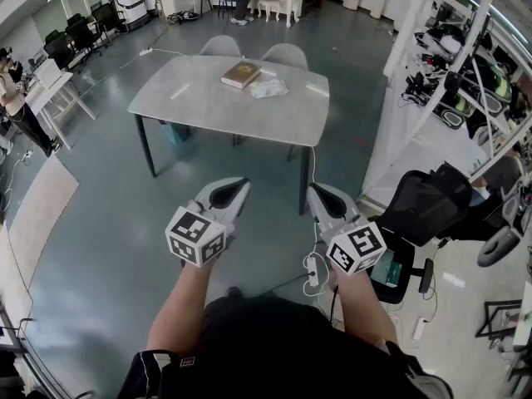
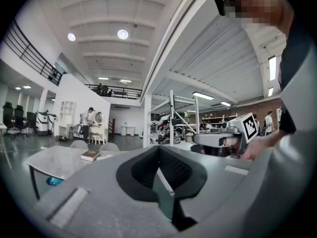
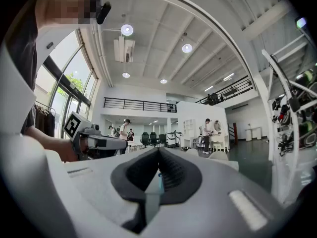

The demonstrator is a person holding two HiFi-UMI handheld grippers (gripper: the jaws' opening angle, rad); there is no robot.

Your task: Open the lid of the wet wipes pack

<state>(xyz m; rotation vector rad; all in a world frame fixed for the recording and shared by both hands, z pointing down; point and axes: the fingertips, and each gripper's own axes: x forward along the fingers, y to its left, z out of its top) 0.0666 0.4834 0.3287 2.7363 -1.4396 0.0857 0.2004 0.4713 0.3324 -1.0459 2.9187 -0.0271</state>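
Open hall with a grey floor; one pale tabletop [image 1: 191, 98] stands ahead of the person, well apart from both grippers.

Item under task: the wet wipes pack [image 1: 268, 88], a white crinkled packet, lies on the far right part of the tabletop. It sits just beside a brown book [image 1: 241, 74], which is on its left. At this range the lid is too small to tell whether it is shut or lifted. Nothing touches the pack.

Surroundings: two pale chairs [image 1: 285, 55] are tucked in at the far edge of the tabletop. A white power strip [image 1: 312, 271] lies on the floor near the person's feet.

Grippers: the left gripper [image 1: 241, 186] and the right gripper [image 1: 316, 193] are held level, side by side, in front of the body. Their tips point toward the tabletop. The left gripper view shows its jaws pressed together with nothing between them. The right gripper view shows the same: clenched and empty.

Assessment: the task has not started; this is the approach step. The next move calls for closing the gap to the tabletop. One gripper then has to part its jaws over the pack, probably to steady it while the other finds the lid's free edge. The thin, soft packet is likely to slide or crumple if it is pried unsupported.
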